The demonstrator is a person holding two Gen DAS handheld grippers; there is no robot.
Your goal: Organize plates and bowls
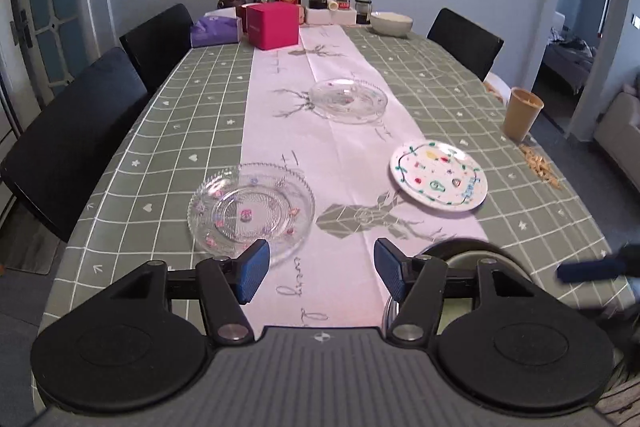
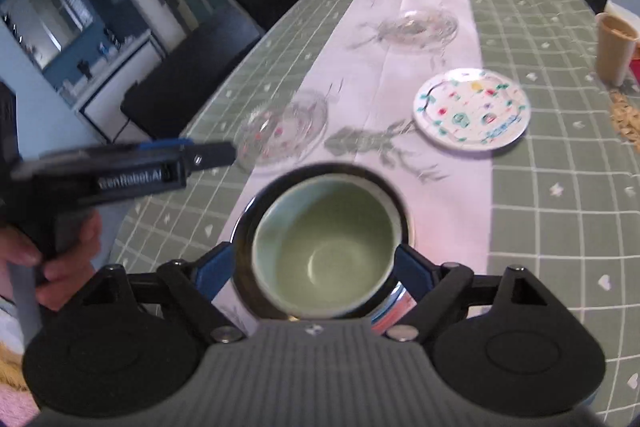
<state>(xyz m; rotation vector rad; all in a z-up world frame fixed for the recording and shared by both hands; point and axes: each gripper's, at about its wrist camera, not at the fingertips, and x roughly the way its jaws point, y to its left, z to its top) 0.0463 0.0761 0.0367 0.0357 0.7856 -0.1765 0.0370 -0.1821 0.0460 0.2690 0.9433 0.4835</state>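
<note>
My left gripper point(image 1: 322, 273) is open over the pink runner, with nothing between its blue pads point(image 1: 254, 275). A clear glass plate point(image 1: 251, 213) lies just ahead on its left. Further along lie a second glass plate point(image 1: 349, 99) and a white painted plate point(image 1: 439, 175). In the right wrist view, a green bowl point(image 2: 324, 247) is nested in a dark bowl point(image 2: 320, 169) near the table's front edge. My right gripper point(image 2: 316, 269) is open with its fingers either side of the stack. The left gripper point(image 2: 216, 153) shows there, held by a hand point(image 2: 60, 259).
A cream bowl point(image 1: 391, 23) stands at the far end with a pink box point(image 1: 273, 26), a purple tissue pack point(image 1: 216, 31), bottles and jars. A tan cup point(image 1: 522, 115) and scattered chips point(image 1: 540, 167) sit at the right edge. Black chairs point(image 1: 72, 139) line the left side.
</note>
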